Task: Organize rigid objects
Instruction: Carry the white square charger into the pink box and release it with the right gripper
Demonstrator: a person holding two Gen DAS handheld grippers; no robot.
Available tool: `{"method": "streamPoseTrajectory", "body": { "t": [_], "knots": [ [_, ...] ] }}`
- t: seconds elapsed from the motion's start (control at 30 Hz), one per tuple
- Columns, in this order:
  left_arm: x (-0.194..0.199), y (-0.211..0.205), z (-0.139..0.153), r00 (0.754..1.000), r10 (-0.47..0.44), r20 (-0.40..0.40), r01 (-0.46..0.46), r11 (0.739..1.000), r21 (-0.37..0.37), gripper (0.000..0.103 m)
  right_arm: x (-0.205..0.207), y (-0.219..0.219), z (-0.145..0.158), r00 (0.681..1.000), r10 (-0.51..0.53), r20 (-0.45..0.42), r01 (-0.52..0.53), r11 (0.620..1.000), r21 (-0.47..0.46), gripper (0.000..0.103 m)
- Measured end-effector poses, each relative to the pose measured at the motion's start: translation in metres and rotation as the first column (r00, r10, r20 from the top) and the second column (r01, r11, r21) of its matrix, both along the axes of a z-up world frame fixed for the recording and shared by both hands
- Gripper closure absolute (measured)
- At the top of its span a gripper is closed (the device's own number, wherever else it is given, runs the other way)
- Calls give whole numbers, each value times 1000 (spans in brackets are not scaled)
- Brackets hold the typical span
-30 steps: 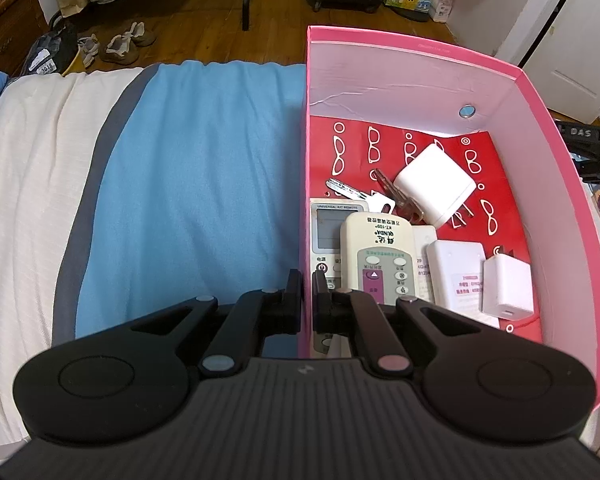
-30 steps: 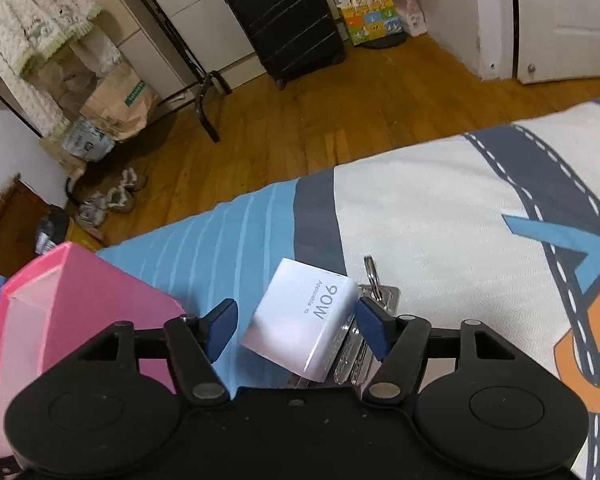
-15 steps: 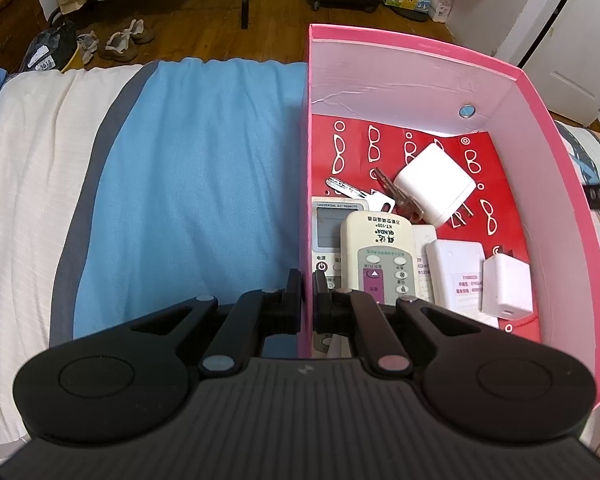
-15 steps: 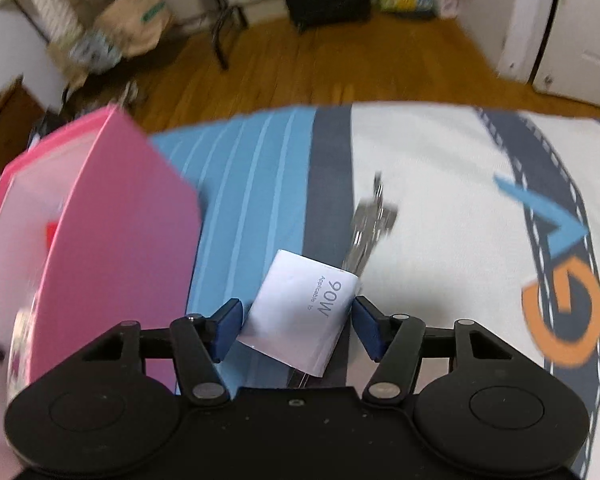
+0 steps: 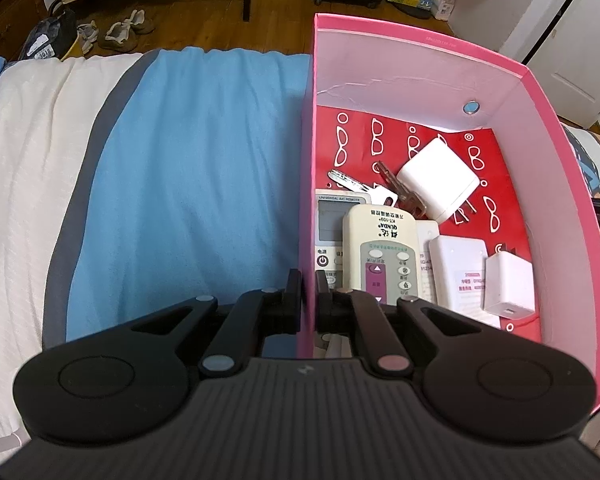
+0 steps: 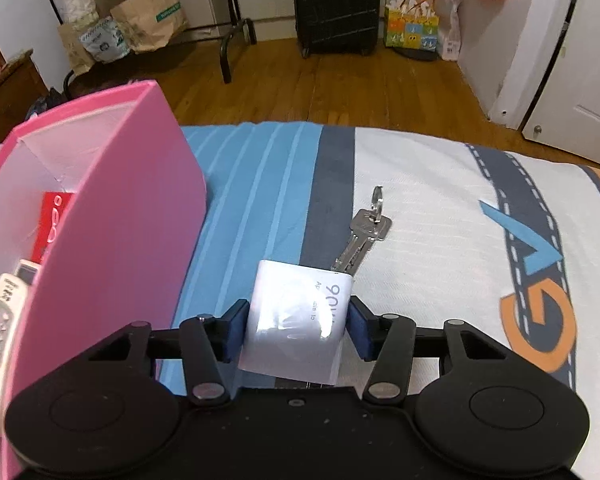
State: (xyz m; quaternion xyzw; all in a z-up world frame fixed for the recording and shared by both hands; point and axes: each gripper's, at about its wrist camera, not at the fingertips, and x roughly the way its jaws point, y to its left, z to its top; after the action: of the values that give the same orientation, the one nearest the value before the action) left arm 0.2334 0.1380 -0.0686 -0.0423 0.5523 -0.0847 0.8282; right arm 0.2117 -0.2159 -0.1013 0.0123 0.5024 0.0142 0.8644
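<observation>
My left tool (image 5: 309,292) is pinched tight on the near side wall of the pink box (image 5: 548,184), one finger outside and one inside. The box sits on the bed (image 5: 188,168). Inside it, close to me, lie two remotes (image 5: 376,256), then flat white packs and a small white plug (image 5: 508,284). Farther back are keys (image 5: 356,184) and a bigger white charger (image 5: 438,178).

My right tool (image 6: 296,328) has been closing its jaws, and its blue pads (image 6: 236,330) now press both sides of another white charger (image 6: 296,328). Just past it, a bunch of keys (image 6: 362,240) lies on the bed. The pink box stands to its left.
</observation>
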Motion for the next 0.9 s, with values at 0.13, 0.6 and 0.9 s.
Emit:
{"method": "streamPoseTrajectory", "body": {
  "t": [0.13,0.6,0.9],
  "knots": [
    [-1,2,0,1000,8,-1,-8,1000,-12,98,-19,-3,25,997,-27,67,25,999,35,46],
    [-3,5,0,1000,9,1,-9,1000,-16,98,-89,103,126,894,337,294,-363,931,35,46],
    [-5,8,1,1000,-12,9,12,1000,-18,98,-12,166,84,895,420,147,-380,894,-239,46]
  ]
}}
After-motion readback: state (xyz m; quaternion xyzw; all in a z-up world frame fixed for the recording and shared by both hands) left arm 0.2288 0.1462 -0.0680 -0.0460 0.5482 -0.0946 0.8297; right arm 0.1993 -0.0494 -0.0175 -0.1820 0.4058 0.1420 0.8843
